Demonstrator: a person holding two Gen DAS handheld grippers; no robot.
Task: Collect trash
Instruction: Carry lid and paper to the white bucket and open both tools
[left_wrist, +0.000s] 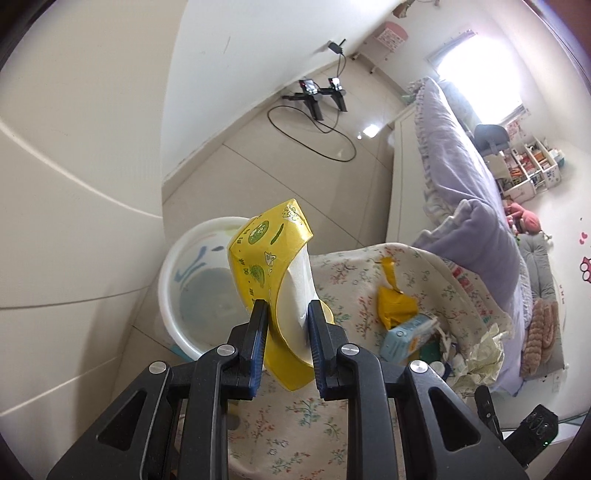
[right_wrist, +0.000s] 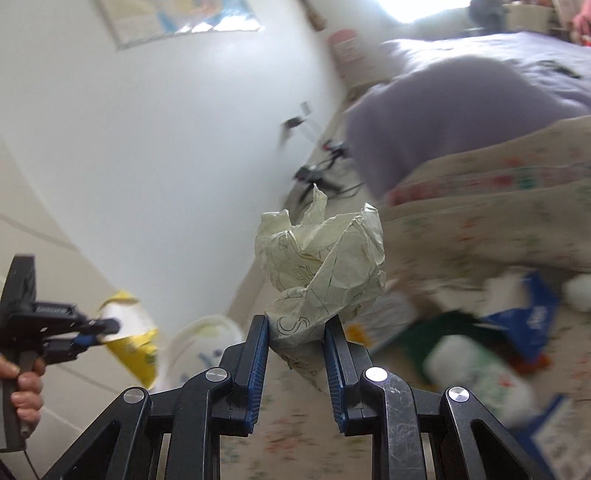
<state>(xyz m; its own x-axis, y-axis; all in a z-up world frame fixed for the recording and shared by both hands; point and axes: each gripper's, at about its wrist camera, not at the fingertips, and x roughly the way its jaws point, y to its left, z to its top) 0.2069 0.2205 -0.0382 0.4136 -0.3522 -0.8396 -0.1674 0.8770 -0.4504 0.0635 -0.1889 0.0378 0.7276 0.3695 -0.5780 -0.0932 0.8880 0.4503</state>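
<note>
The left hand-held gripper (left_wrist: 284, 308) clamps a yellow printed paper bowl (left_wrist: 271, 258); the right hand-held gripper (right_wrist: 296, 323) grips a crumpled, scribbled pale paper ball (right_wrist: 325, 262).

White walls (left_wrist: 229, 74), pale tiled floor (left_wrist: 288, 162), lavender-covered bed (left_wrist: 454, 147), bright window (left_wrist: 469, 55).

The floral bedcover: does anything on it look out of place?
Yes. Litter lies on the floral bedcover: a yellow wrapper, a crushed pale blue carton and crumpled paper, all heaped near its edge.
</note>
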